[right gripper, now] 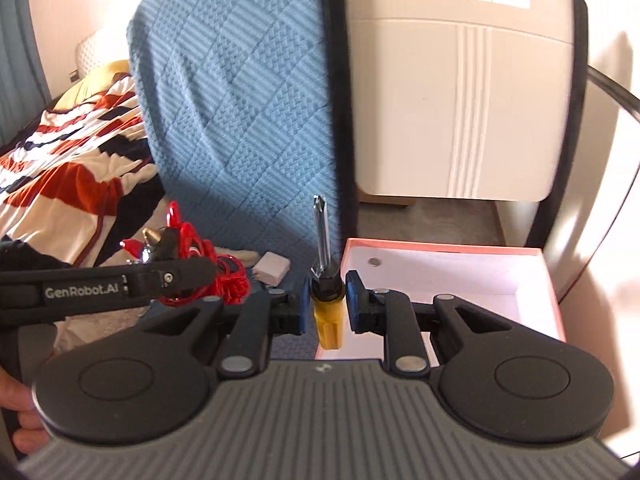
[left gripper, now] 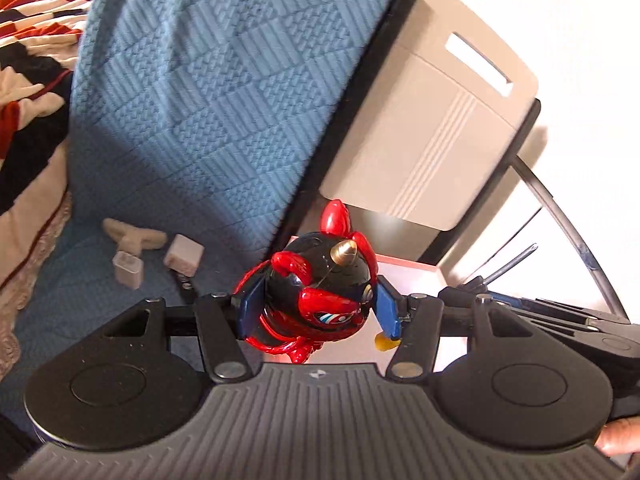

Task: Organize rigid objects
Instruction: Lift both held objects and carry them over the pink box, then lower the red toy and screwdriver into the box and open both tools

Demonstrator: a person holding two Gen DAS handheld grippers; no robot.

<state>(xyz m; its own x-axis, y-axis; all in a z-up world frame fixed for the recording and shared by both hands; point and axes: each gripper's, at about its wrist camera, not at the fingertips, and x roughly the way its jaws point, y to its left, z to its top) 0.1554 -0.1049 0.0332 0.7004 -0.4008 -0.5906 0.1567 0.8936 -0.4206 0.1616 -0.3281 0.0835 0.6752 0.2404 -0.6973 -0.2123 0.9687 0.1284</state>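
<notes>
While both claws hang above the blue quilted seat (left gripper: pixel 192 120), left claw (left gripper: pixel 318 308) clamps a red-and-black toy (left gripper: pixel 320 292) between its pads; right claw (right gripper: pixel 327 306) pinches a yellow-handled screwdriver (right gripper: pixel 327 316), tip pointing forward. Pink-rimmed box (right gripper: pixel 448 276) sits just ahead-right of right claw. White adapters (left gripper: pixel 156 258) lie ahead-left of left claw.

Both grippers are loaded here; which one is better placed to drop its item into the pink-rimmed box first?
Right, probably. The right gripper, shut on the yellow-handled screwdriver, sits at the box edge. The left gripper, holding the red and black toy, is further off to the side.
</notes>
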